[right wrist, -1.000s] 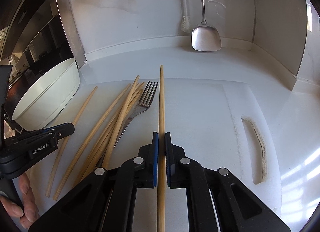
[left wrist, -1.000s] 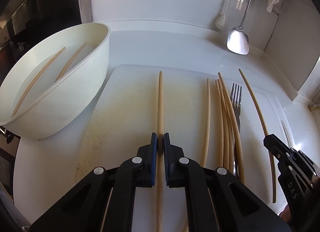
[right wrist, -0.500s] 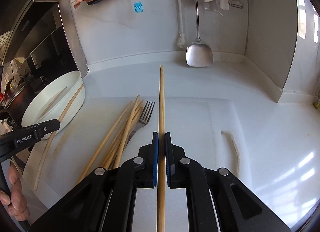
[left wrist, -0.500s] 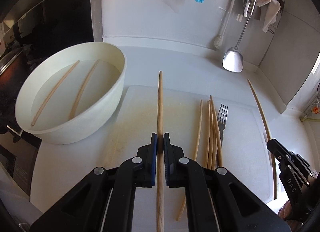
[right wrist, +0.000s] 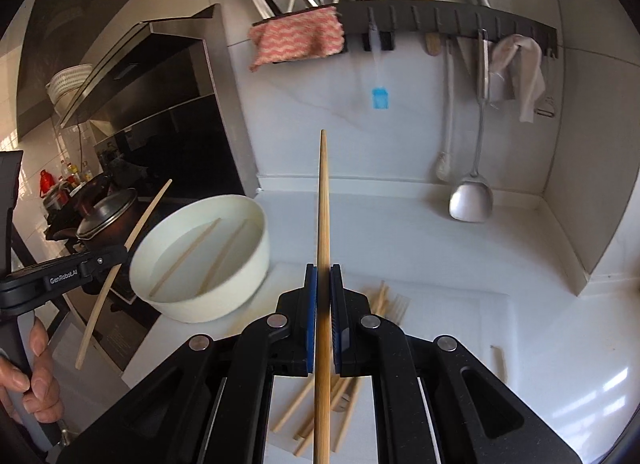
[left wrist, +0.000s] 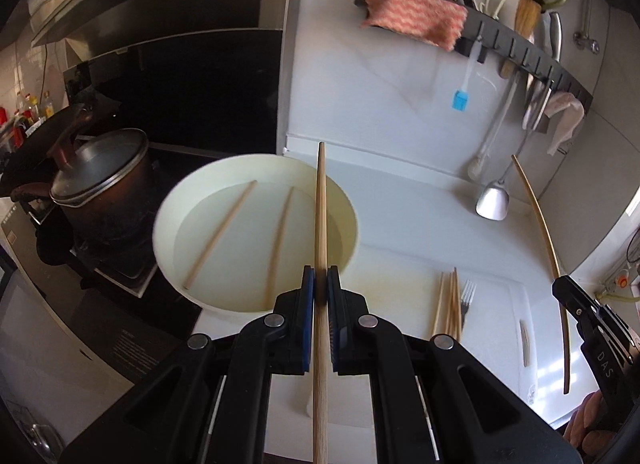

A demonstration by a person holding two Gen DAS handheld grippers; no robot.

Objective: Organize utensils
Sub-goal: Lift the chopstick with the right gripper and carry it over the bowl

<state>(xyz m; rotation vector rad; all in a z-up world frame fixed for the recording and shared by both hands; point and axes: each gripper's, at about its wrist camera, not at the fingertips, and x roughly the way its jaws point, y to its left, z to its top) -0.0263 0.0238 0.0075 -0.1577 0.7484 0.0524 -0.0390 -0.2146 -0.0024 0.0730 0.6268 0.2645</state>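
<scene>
Left gripper [left wrist: 321, 284] clamps one chopstick [left wrist: 321, 215] mid-shaft, tip over bowl [left wrist: 208, 296] ahead; right gripper [right wrist: 323, 284] likewise grips another chopstick [right wrist: 323, 199]. Light, stiff, smooth sticks; mid-shaft hold likely resists pivoting

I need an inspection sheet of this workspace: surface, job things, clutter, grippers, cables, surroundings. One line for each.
Surface: white cutting board on white counter.
Job's things: white bowl holds two chopsticks; loose chopsticks and a fork on the board.
Clutter: nothing seen.
Grippers: left gripper shut on a chopstick; right gripper shut on another chopstick.
Cables: nothing seen.
Surroundings: lidded pot left; wall rack with pink cloth, blue brush, steel spatula.
</scene>
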